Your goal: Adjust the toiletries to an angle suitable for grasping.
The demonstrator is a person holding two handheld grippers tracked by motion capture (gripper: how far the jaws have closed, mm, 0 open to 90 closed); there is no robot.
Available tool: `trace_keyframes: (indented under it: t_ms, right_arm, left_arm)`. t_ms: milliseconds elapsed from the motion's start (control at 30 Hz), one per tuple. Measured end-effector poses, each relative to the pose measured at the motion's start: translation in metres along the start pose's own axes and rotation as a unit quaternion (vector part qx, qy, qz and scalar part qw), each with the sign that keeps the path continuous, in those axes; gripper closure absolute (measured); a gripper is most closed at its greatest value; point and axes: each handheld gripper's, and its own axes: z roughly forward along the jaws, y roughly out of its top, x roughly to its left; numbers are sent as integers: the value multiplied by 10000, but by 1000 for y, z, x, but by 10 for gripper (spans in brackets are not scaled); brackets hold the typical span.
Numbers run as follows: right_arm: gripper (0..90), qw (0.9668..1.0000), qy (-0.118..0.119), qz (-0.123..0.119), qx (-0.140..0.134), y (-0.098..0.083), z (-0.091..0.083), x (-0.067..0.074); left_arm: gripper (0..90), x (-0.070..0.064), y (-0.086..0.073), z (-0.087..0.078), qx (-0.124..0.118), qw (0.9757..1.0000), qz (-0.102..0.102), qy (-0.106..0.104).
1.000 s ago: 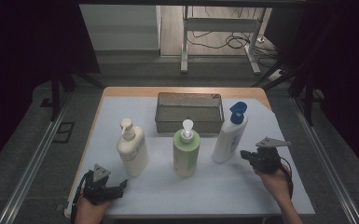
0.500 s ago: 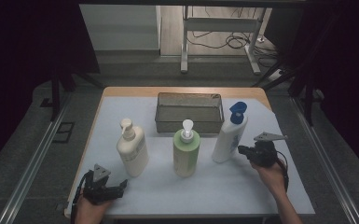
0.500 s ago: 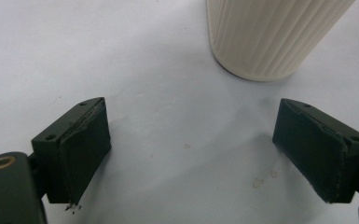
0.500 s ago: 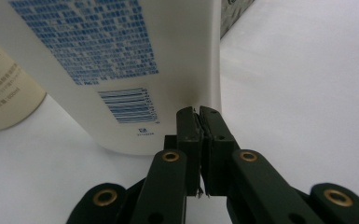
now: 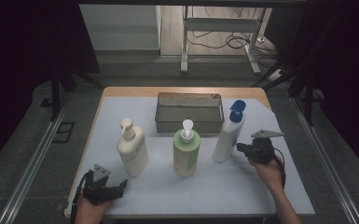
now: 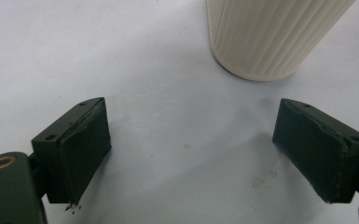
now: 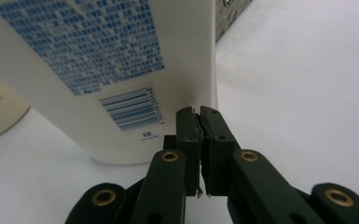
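Right gripper point(image 5: 240, 147) jaws closed together, empty, tips just beside blue-capped white bottle point(image 5: 228, 135) | bottle upright on white sheet point(image 5: 224, 186), right of green pump bottle point(image 5: 186, 148) | left gripper point(image 5: 119, 186) jaws wide apart, near cream pump bottle point(image 5: 132, 150)

The white bottle point(image 7: 98, 70) by the black right gripper point(image 7: 199, 114) has blue print and a blue cap point(image 5: 237, 111). The cream bottle point(image 6: 270, 32) has ridges.
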Motion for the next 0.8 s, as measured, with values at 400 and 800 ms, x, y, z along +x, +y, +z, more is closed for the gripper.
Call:
trace_keyframes:
  t_ms: [400, 800]
  right_arm:
    - [867, 9999, -25, 123, 28, 7, 14, -8]
    - [870, 9999, -33, 98, 22, 8, 14, -4]
  left_arm:
    - [107, 0, 0, 0, 10, 10000, 13, 0]
    - [107, 0, 0, 0, 8, 10000, 15, 1]
